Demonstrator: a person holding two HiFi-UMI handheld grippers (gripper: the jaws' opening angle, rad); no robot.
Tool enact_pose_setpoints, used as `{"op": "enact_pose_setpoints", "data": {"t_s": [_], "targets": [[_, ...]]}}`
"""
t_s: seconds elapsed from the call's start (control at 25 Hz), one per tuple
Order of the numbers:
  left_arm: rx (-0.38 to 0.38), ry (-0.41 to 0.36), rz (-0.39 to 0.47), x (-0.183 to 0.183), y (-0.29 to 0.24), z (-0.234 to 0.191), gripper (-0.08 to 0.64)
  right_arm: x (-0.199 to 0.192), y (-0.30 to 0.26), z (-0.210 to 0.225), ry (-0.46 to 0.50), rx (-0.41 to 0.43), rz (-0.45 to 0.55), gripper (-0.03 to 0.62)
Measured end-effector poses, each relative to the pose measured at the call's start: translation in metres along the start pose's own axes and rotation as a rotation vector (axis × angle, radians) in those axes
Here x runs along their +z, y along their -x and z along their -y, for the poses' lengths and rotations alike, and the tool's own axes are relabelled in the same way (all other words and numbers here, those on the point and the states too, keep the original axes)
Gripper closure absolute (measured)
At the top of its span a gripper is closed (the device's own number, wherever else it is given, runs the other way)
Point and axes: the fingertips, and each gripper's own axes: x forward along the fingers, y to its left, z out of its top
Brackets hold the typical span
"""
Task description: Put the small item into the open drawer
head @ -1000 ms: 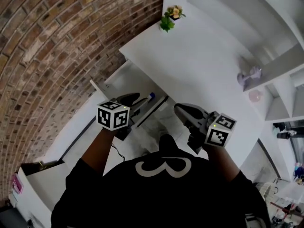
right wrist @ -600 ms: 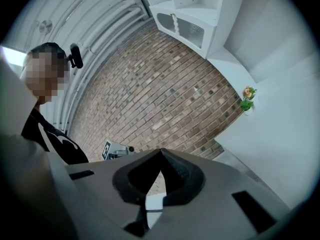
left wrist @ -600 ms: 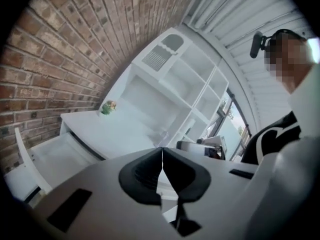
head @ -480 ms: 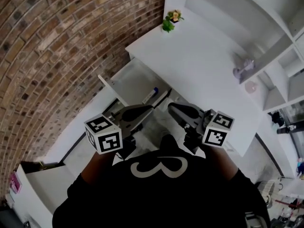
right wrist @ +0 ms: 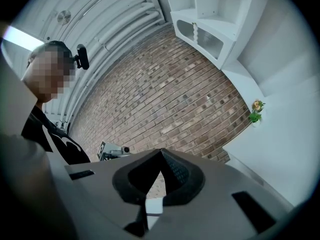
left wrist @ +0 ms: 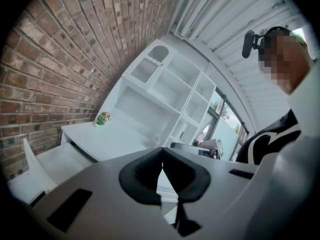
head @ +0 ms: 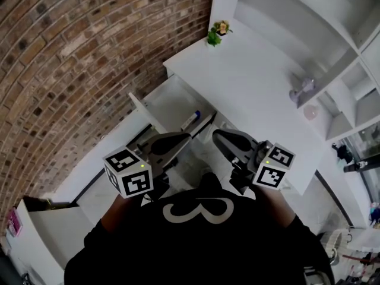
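The white drawer (head: 140, 108) stands pulled out from the left end of the desk (head: 255, 79). In it lies the small item (head: 190, 120), a white tube with a blue cap, close to the drawer's right side. My left gripper (head: 185, 138) is held just short of the drawer's near end, shut with nothing between its pads. The left gripper (left wrist: 161, 150) looks over the drawer (left wrist: 45, 161) toward the shelves. My right gripper (head: 218, 135) hangs beside it under the desk edge, also shut and empty. The right gripper (right wrist: 161, 151) points at the brick wall.
A small potted plant (head: 217, 31) stands at the desk's far corner by the brick wall (head: 71, 52). A pale purple figure (head: 301, 91) and a pink object (head: 310, 111) sit near the white shelf unit (head: 332, 52) on the right. The person's dark shirt fills the bottom.
My left gripper has drawn back from over the drawer toward the person, its jaws now shut. The small item stays lying in the drawer. The right gripper has hardly moved.
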Motion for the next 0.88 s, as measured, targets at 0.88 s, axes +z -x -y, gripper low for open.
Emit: {"op": "enact_pose_setpoints", "data": {"t_s": [0.88], "targets": [[0.019,0.035,-0.040,-0.009,-0.029,-0.026,0.555,0.001,-0.003,0.039,-0.027,-0.022,-0.028,0.583]]}}
